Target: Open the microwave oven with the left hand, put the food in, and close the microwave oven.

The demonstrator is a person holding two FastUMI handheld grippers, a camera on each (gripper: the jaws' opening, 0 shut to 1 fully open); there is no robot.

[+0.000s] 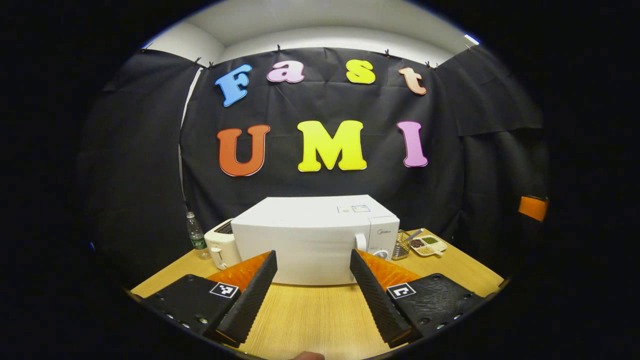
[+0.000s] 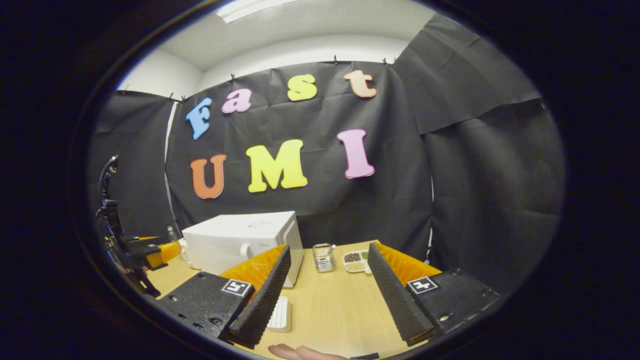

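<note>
Your left gripper (image 1: 312,265) is held level above the wooden table (image 1: 320,315), its two fingers spread wide with nothing between them, pointing straight at the closed door of one white microwave oven (image 1: 315,240). The microwave sits at the back middle of the table with its upright handle (image 1: 360,243) at the door's right edge; a small brand mark on the control panel is too small to read. Left of it stands one white toaster (image 1: 221,247), then one clear water bottle (image 1: 196,235). Right of it are one wire mesh holder (image 1: 401,245) and one divided tray of food (image 1: 429,245).

Your right gripper (image 2: 328,267) hovers farther right, fingers likewise spread and empty, aimed between the microwave and the tray. A white ridged object (image 2: 280,315) lies on the table beside its left finger.
</note>
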